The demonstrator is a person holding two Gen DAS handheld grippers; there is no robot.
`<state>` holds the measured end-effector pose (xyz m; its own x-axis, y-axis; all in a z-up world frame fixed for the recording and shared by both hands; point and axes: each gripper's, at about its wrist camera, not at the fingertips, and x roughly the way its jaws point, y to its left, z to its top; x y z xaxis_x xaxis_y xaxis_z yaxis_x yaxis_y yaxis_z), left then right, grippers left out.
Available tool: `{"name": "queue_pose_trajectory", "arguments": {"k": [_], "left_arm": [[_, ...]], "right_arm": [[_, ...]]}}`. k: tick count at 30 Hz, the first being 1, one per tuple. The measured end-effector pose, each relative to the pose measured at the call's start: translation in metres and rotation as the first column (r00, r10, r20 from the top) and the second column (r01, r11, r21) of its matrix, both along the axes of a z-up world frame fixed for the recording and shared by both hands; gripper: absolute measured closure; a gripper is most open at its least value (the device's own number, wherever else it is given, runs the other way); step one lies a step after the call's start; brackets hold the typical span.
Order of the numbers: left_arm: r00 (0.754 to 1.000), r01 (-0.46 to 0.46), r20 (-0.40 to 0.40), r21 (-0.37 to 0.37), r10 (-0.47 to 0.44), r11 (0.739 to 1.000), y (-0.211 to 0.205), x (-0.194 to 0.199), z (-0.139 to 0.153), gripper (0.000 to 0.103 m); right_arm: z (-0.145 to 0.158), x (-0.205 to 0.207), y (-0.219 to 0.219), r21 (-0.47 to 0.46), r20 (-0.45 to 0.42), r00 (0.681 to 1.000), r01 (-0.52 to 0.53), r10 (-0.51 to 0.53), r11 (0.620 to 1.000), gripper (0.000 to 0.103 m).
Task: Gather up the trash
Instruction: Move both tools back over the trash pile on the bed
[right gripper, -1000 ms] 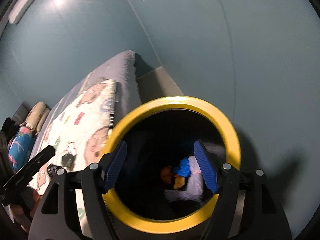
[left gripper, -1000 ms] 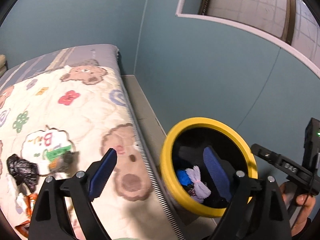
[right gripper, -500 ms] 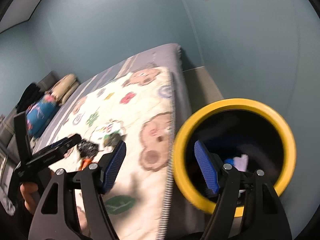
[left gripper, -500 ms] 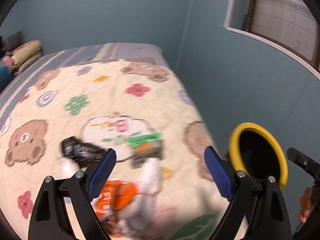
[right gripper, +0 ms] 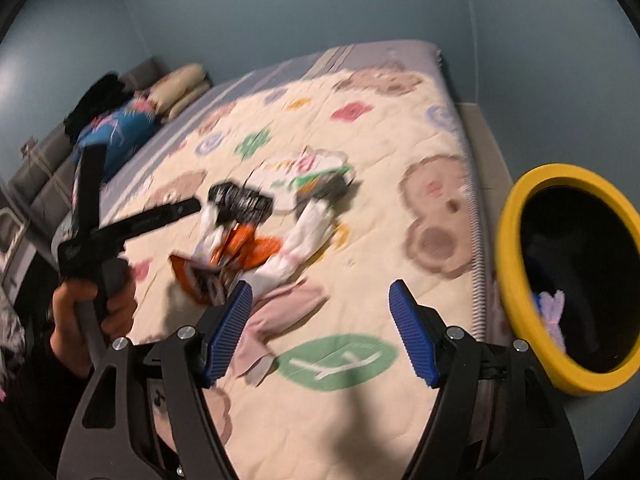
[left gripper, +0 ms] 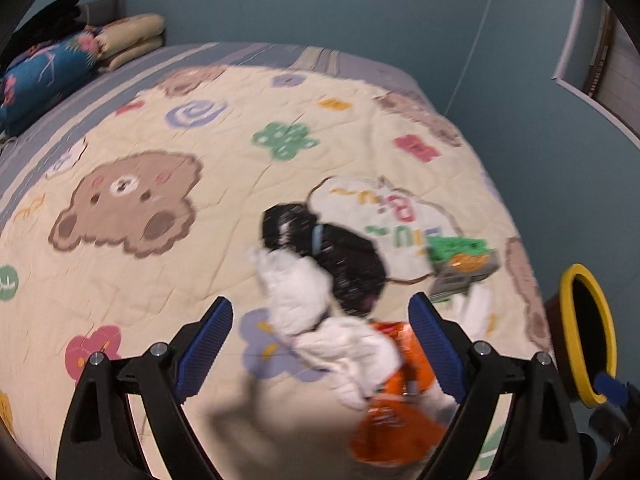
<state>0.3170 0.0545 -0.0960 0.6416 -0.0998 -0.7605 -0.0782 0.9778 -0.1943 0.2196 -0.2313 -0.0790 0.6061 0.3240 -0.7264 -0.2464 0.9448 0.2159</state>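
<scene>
Both hand-held grippers [left gripper: 320,344] [right gripper: 320,332] swung from bin [right gripper: 560,280] toward trash [left gripper: 320,296].

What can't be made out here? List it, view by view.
- Left wrist view: motion blur smears the print on the orange wrapper and the green packet; the yellow-rimmed bin is seen edge-on, so its contents are hidden.
- Right wrist view: the bin's depth is dark; only pale scraps show. The trash pile is blurred.
</scene>
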Motion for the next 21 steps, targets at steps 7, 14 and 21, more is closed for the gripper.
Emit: {"name": "queue_pose_trajectory", "arguments": {"k": [7,14,21], "left_arm": [[0.998,-0.022,-0.054,0.005,0.023,1.000,0.010,0.006,-0.024,0.017],[0.996,-0.021,-0.087,0.009,0.022,1.000,0.011,0.013,-0.038,0.017],[0.994,-0.037,-0.101,-0.003,0.037,0.999,0.013,0.018,-0.046,0.017]], "right_arm": [[-0.031,-0.002,0.038,-0.058,-0.084,0.993,-0.085,0.080,0.995,0.035],[-0.049,0.000,0.063,-0.121,-0.116,0.987,-0.127,0.113,0.984,0.037],[-0.057,0.001,0.080,-0.189,-0.133,0.984,-0.140,0.116,0.972,0.038]]}}
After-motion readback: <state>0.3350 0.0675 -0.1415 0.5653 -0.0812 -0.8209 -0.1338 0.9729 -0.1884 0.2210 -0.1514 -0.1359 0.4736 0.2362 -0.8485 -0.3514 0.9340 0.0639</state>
